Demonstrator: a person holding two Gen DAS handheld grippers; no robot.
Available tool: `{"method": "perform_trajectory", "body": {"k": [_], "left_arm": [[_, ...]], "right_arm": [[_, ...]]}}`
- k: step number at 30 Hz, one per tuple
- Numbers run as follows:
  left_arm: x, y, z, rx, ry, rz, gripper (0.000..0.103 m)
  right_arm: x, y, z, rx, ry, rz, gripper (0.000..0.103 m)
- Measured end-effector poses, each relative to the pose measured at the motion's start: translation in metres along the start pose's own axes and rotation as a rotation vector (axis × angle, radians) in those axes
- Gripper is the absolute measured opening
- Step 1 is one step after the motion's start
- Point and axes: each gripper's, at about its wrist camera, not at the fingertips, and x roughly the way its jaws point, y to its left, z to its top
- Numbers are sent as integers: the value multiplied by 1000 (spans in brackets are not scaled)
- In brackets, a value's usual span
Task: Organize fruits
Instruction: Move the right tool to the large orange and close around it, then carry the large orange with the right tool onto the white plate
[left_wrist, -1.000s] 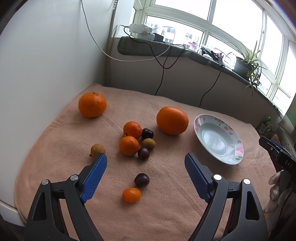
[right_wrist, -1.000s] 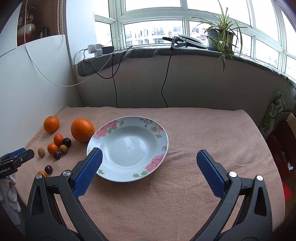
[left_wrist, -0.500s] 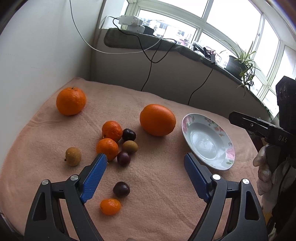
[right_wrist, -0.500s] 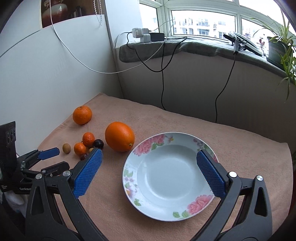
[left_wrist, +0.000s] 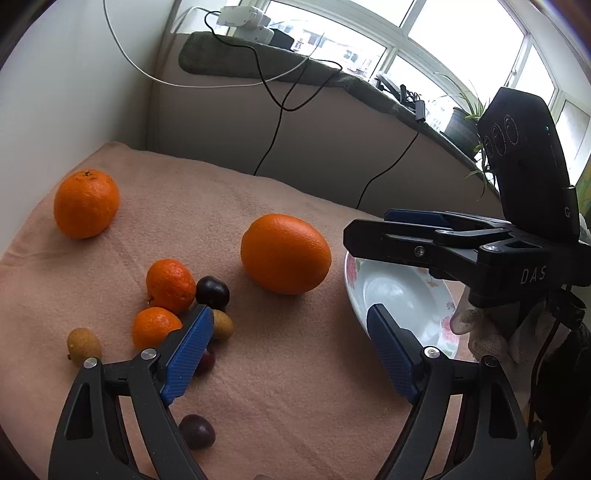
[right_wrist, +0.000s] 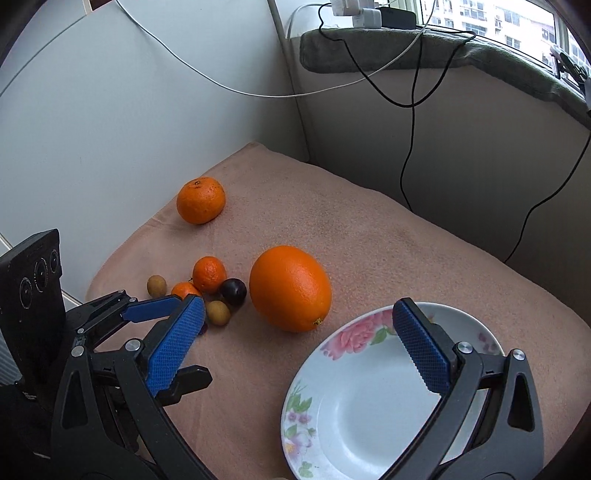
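Observation:
A large orange (left_wrist: 286, 254) (right_wrist: 290, 288) lies on the pink cloth beside a flowered white plate (left_wrist: 402, 295) (right_wrist: 365, 402). A second orange (left_wrist: 86, 203) (right_wrist: 201, 199) sits far left. Two tangerines (left_wrist: 170, 280) (right_wrist: 209, 274), dark plums (left_wrist: 212, 292) (right_wrist: 233, 291) and small tan fruits (left_wrist: 83, 345) (right_wrist: 218, 312) cluster left of the large orange. My left gripper (left_wrist: 290, 356) is open and empty, low over the cloth near the cluster. My right gripper (right_wrist: 303, 345) is open and empty, between the large orange and the plate, and shows side-on in the left wrist view (left_wrist: 424, 236).
A white wall (right_wrist: 110, 129) bounds the cloth (left_wrist: 295, 387) on the left. A low grey wall with a windowsill (right_wrist: 443, 48), chargers and hanging cables (right_wrist: 406, 147) bounds the back. A potted plant (left_wrist: 465, 122) stands on the sill.
Both grippers have moved forward and lower toward the fruit. The right gripper has swung left from above the plate toward the large orange. Both stay open.

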Motion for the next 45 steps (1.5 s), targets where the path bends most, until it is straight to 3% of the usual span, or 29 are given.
{"method": "perform_trajectory", "body": {"k": [8, 12, 28, 32, 45], "left_arm": [[20, 3, 11, -3, 17, 2, 80], [30, 5, 17, 6, 23, 6, 69], [64, 5, 34, 36, 70, 11, 65], [70, 5, 38, 35, 80, 1, 62], [63, 11, 33, 9, 68, -28, 61]], "right_arm": [[34, -4, 13, -44, 80, 11, 103], [47, -6, 15, -49, 103, 20, 99], [79, -3, 19, -81, 203, 97, 83], [87, -2, 19, -90, 240, 92, 73], [83, -8, 25, -38, 239, 107, 72]]}}
